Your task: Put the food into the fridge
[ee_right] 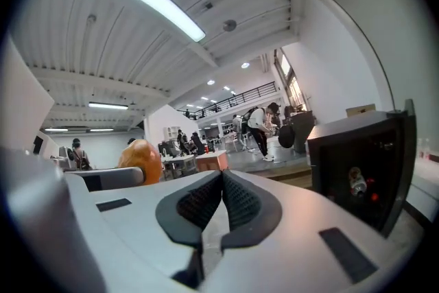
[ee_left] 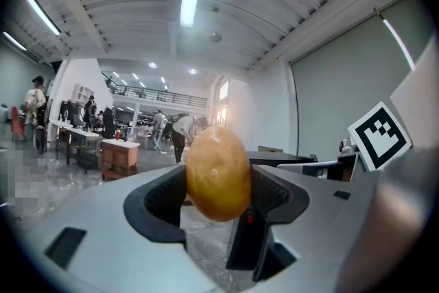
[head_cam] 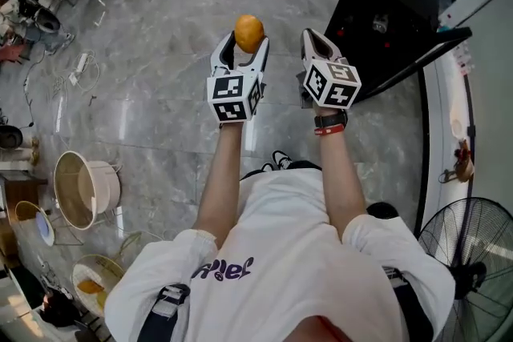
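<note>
Orange-yellow food (head_cam: 249,33), round and smooth, is clamped between my left gripper's (head_cam: 244,52) fingers (ee_left: 159,201) at the head view's upper middle. Just right of it, my right gripper (head_cam: 314,44) has its fingers (ee_right: 241,205) pressed together, empty. A black fridge (head_cam: 383,20) stands upper right.

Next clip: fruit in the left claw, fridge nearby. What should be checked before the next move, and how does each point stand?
1. Round orange-yellow fruit gripped by the left claw: ok, jaws pressed on both its sides.
2. Right claw free to work the door: ok, jaws together, nothing between them.
3. Black box-shaped fridge located: ok, ahead and to the right.
4. Fridge door open: cannot tell.
5. Free space inside the fridge: cannot tell, the interior is dark.
</note>
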